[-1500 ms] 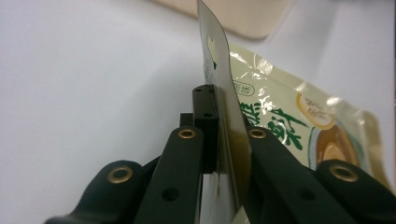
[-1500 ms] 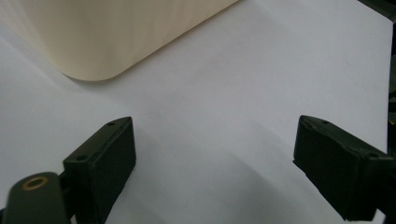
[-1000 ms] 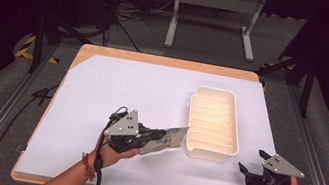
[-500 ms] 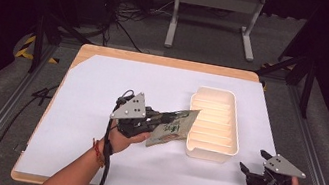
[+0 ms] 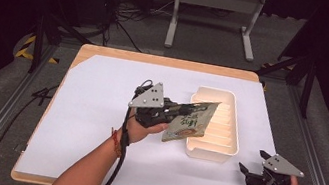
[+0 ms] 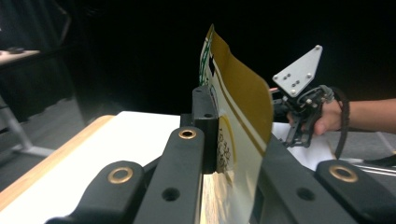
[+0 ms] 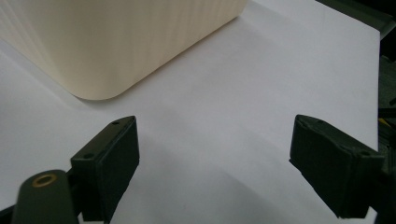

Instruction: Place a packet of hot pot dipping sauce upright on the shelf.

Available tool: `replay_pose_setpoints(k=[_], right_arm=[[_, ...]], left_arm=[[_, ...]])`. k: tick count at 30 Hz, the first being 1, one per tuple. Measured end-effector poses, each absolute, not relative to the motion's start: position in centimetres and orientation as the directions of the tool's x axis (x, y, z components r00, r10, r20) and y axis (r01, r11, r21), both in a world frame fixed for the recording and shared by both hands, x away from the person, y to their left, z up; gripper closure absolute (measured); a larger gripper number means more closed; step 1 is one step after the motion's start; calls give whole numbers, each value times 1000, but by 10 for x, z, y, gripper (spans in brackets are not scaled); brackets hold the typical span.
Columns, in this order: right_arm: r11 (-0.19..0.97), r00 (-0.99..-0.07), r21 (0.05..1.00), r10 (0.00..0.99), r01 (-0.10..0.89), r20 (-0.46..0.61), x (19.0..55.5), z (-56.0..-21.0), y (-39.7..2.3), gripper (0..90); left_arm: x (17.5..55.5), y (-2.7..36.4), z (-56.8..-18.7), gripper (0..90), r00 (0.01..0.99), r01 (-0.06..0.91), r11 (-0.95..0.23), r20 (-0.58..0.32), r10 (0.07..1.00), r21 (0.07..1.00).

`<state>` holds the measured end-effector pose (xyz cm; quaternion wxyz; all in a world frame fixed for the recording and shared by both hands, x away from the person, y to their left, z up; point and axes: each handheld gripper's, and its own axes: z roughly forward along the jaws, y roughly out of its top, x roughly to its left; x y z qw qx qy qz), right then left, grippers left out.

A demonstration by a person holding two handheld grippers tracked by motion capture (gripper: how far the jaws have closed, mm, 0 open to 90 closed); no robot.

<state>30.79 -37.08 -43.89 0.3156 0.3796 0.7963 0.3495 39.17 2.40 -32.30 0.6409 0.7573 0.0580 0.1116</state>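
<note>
A flat snack pouch (image 5: 190, 121) with green and gold print hangs in the air, partly over the left rim of the cream ribbed tray (image 5: 223, 150). My left gripper (image 5: 175, 112) is shut on its left end. In the left gripper view the pouch (image 6: 243, 93) stands on edge between my black jaws, its gold back facing right. My right gripper (image 5: 251, 164) rests open near the table's front right corner, beside the tray's near end. In the right gripper view my gripper (image 7: 215, 163) has its jaws wide apart over bare white paper, with the tray's corner (image 7: 107, 51) just ahead.
White paper (image 5: 101, 97) covers the wooden table (image 5: 167, 61). A metal stand (image 5: 214, 9) and cables lie on the dark floor beyond the far edge. Grey rails run along both sides. The other hand and its gripper (image 6: 303, 100) appear far off in the left gripper view.
My left gripper has lifted the pouch off the paper and carried it right and away, toward the tray. The right gripper has stayed where it was.
</note>
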Motion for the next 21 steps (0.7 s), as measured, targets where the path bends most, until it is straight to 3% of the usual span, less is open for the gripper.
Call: replay_pose_setpoints(k=[21], right_arm=[[451,-477,807,844,383,-246,307,-438,-375,162]], left_arm=[[421,-50,-330,896,991,-76,-194,95,92,978]])
